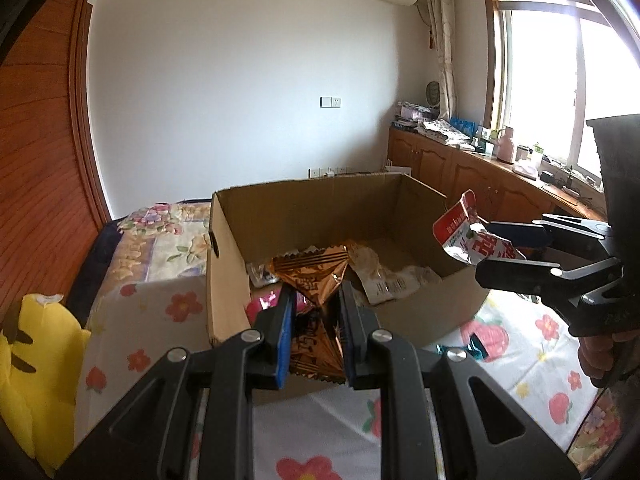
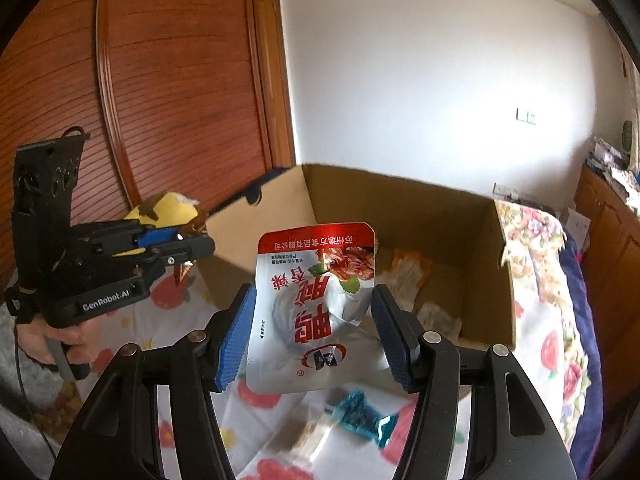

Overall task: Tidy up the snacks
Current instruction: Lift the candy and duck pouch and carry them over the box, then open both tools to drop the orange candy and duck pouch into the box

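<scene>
Nearest you, your left tool (image 1: 314,328) is clamped tight on a copper-gold foil snack packet (image 1: 316,280), its pleated end pinched between the blue pads and its body fanning forward over the near wall of the cardboard box (image 1: 228,264). Your right tool (image 2: 314,330) holds a red-and-white pouch (image 2: 316,304) across its width, jaws about half apart and pressing its sides; the pouch stands upright, just short of the box's near rim. Below it on the flowered bedspread (image 2: 552,344) lie a teal-wrapped sweet (image 2: 364,420) and a clear-wrapped snack (image 2: 316,432), not yet gathered.

Both hands look to be in the carrying step, each packet on its way to the box. Inside it already rest a few pale wrappers (image 1: 384,276) on the floor.

Next, bring each packet fully past the rim and over bare cardboard before letting go; the pouch is light and crinkled, so it may catch on the edge. Then return for the two pieces on the bed.
</scene>
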`<act>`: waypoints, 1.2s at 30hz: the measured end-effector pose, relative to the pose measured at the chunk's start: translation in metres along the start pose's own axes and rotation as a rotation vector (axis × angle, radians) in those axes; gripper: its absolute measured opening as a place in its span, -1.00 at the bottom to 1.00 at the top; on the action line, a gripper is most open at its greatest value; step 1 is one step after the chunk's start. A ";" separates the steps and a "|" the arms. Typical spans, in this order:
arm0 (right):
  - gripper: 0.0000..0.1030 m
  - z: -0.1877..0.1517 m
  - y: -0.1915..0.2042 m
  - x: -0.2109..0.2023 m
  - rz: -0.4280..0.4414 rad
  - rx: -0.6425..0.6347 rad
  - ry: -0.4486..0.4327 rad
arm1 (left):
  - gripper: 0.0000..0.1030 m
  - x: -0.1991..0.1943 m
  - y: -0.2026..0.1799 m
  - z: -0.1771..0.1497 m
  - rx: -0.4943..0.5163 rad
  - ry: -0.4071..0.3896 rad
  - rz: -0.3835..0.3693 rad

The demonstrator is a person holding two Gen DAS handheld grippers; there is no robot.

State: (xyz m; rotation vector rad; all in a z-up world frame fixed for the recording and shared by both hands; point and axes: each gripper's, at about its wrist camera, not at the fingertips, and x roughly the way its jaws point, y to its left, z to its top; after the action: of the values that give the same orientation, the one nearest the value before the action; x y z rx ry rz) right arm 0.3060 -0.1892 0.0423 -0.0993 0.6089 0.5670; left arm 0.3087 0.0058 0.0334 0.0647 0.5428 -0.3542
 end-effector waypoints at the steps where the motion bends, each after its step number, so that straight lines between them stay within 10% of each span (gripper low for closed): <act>1: 0.17 0.002 -0.001 0.001 0.001 -0.002 -0.007 | -0.65 0.002 0.000 0.002 0.000 -0.001 -0.002; 36: 0.24 0.001 -0.056 0.065 -0.072 0.074 0.050 | -0.52 0.080 0.006 0.017 -0.023 0.070 -0.001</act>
State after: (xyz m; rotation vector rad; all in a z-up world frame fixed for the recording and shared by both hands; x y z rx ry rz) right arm 0.3803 -0.2049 0.0020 -0.0660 0.6714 0.4725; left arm 0.3832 -0.0158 0.0068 0.0544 0.6157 -0.3474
